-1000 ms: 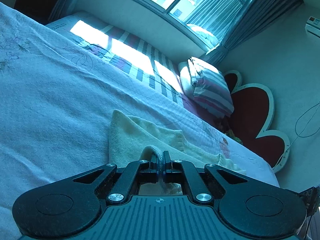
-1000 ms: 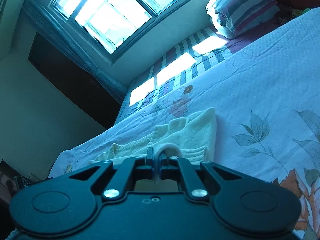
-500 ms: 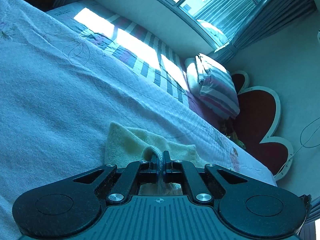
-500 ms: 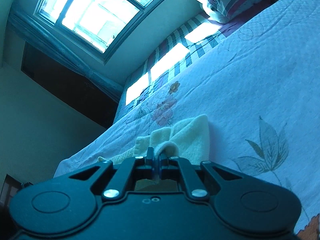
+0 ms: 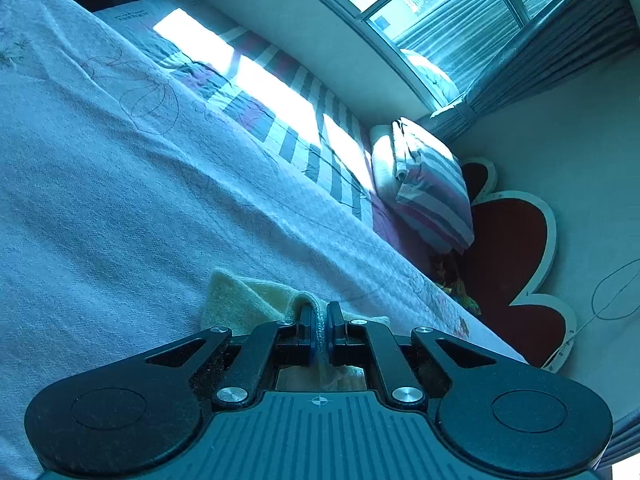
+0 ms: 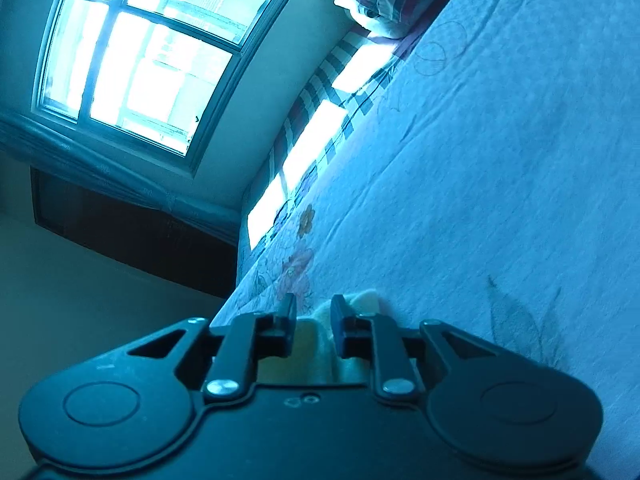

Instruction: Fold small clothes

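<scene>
A small pale yellow knitted garment (image 5: 244, 300) lies on the light blue bedspread (image 5: 100, 200). My left gripper (image 5: 319, 320) is shut on a raised fold of the garment's edge, low over the bed. In the right wrist view my right gripper (image 6: 314, 312) has its jaws apart, with the yellow garment (image 6: 360, 300) lying loose between and just beyond them. Most of the garment is hidden under both grippers.
A striped pillow (image 5: 428, 192) and a red flower-shaped headboard (image 5: 512, 264) stand at the head of the bed. A striped sheet (image 5: 280, 108) lies along the window wall. The floral bedspread (image 6: 500, 180) stretches far ahead of the right gripper.
My right gripper has opened and let go of the garment's fold. Both grippers have moved forward over the garment, so less of it shows. The left stays shut.
</scene>
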A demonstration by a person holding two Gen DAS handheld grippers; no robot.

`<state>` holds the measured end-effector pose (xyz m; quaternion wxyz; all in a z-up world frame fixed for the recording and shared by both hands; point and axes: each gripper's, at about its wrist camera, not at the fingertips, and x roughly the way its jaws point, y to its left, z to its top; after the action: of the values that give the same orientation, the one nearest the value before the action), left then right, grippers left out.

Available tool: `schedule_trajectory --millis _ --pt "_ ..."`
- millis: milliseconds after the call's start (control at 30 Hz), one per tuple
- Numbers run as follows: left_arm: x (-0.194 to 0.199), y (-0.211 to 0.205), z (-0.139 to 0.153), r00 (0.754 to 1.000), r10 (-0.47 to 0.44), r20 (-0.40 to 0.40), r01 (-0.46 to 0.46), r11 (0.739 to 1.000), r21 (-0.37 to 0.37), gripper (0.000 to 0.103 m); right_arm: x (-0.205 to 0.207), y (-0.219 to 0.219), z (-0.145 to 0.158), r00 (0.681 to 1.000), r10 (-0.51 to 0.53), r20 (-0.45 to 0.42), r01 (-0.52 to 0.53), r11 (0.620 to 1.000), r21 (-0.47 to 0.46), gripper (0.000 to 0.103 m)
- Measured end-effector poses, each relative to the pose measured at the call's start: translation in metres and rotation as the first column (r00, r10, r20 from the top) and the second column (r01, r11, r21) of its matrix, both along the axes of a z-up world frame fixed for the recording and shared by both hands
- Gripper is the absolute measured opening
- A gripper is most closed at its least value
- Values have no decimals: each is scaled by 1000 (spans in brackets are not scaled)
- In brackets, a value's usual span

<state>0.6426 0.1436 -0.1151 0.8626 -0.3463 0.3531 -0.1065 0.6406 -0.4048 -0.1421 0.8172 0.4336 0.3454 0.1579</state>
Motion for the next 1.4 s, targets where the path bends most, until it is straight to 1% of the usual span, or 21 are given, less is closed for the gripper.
schedule_trajectory --millis 33,67,100,133,200,267,300,367,467,567,733,767,800,833,900,967,1033,1200,1300,1333,1400 --pt "-6 4 4 1000 6 21 -7 1000 8 31 -2 -2 4 1000 15 19 -15 1000 -15 22" --pt "-12 8 9 998 28 48 -29 999 26 74 -4 -3 8 999 28 36 -27 999 -45 23" --pt "-18 13 14 995 53 88 -58 997 48 90 -6 -3 13 997 46 55 -42 996 -80 23" --pt "-23 19 17 991 54 125 -63 996 64 93 -7 -2 17 995 68 70 -60 992 -112 24" --pt "-19 27 23 991 28 132 -42 994 100 89 -8 0 23 991 104 86 -88 981 -175 24" --pt "-11 24 31 991 -30 127 5 981 193 67 -7 4 27 985 139 102 -114 968 -222 24" --pt "-5 19 35 990 -71 119 40 967 250 64 -6 7 29 982 155 108 -126 963 -238 25" --pt "7 6 38 983 -158 88 117 927 356 51 -2 16 31 976 184 117 -147 951 -272 26" --pt "24 -10 37 970 -242 34 201 867 457 51 6 31 30 969 221 110 -176 931 -321 26" --pt "36 -20 37 958 -288 9 245 833 495 51 11 44 28 961 258 101 -204 906 -371 26" --pt "47 -25 35 951 -309 4 273 846 459 51 14 59 25 942 319 106 -240 859 -452 25" --pt "48 -27 35 949 -316 6 278 844 458 44 15 61 25 939 327 108 -244 854 -460 22" --pt "48 -29 35 946 -324 12 282 841 461 32 15 63 25 936 336 108 -249 845 -474 19" --pt "46 -30 34 944 -330 17 285 840 462 7 15 66 26 934 340 109 -247 836 -490 18" --pt "40 -33 34 947 -318 48 255 834 489 4 12 69 28 931 344 125 -236 825 -513 6" --pt "31 -33 36 950 -299 86 218 838 501 3 8 72 29 929 344 134 -220 808 -547 6" --pt "19 -26 38 956 -256 141 161 864 478 2 2 73 32 932 328 153 -187 800 -570 5" --pt "1 -12 40 967 -138 217 28 895 445 2 -8 67 41 938 274 211 -113 820 -561 5" --pt "12 -8 29 984 -99 148 25 899 437 2 -11 64 39 950 230 211 -68 813 -578 4" --pt "17 -9 22 988 -101 113 42 899 436 2 -7 66 35 957 223 185 -70 799 -598 4" --pt "18 -15 18 989 -103 105 43 886 462 2 0 70 23 970 206 131 -84 786 -612 4"
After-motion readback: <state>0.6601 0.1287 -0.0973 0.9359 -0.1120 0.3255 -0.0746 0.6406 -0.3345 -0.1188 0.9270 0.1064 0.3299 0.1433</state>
